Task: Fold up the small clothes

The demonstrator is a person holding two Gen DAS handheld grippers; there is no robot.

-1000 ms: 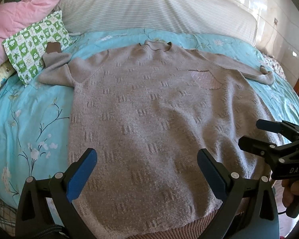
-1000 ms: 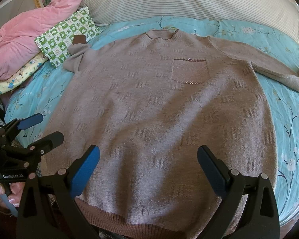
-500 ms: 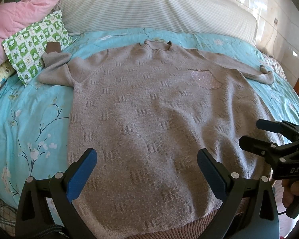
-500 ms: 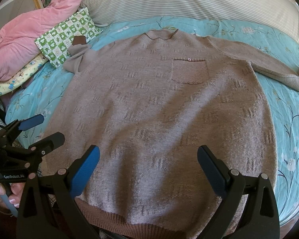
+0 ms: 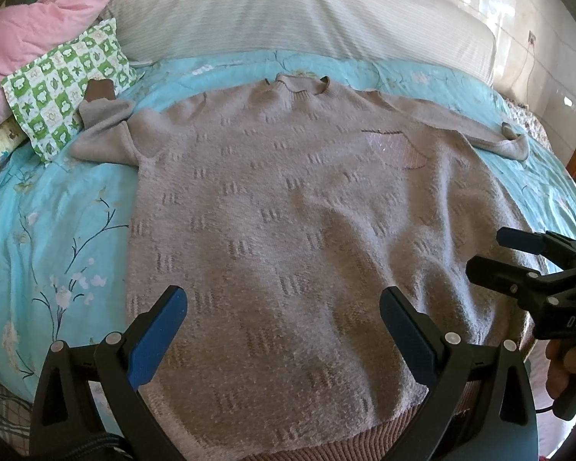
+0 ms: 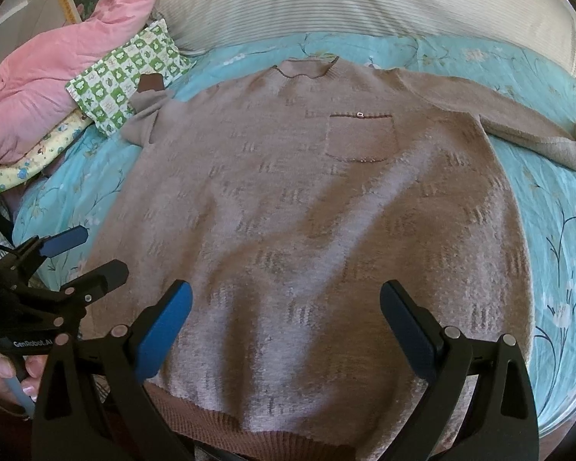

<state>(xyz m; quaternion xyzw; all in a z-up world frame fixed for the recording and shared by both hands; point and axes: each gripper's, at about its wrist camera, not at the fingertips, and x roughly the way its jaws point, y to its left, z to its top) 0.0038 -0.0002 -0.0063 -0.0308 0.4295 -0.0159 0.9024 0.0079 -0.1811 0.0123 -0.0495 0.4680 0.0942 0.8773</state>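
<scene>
A grey-brown knitted sweater (image 5: 288, 211) (image 6: 307, 211) lies flat and face up on the bed, collar far, ribbed hem near me. Its chest pocket (image 6: 361, 138) shows in both views. The left sleeve (image 5: 103, 130) is bunched by a pillow; the right sleeve (image 6: 518, 126) stretches out. My left gripper (image 5: 280, 326) hovers open over the lower part of the sweater, holding nothing. My right gripper (image 6: 284, 322) is likewise open and empty above the hem. Each gripper also appears in the other's view: the right gripper (image 5: 487, 253) at the sweater's right edge, the left gripper (image 6: 96, 253) at its left edge.
The bed has a turquoise floral sheet (image 5: 57, 230). A green-and-white checked pillow (image 5: 65, 84), a pink quilt (image 6: 50, 77) and a large striped bolster (image 5: 288, 11) lie at the far side. A hand (image 6: 4, 376) grips the left tool.
</scene>
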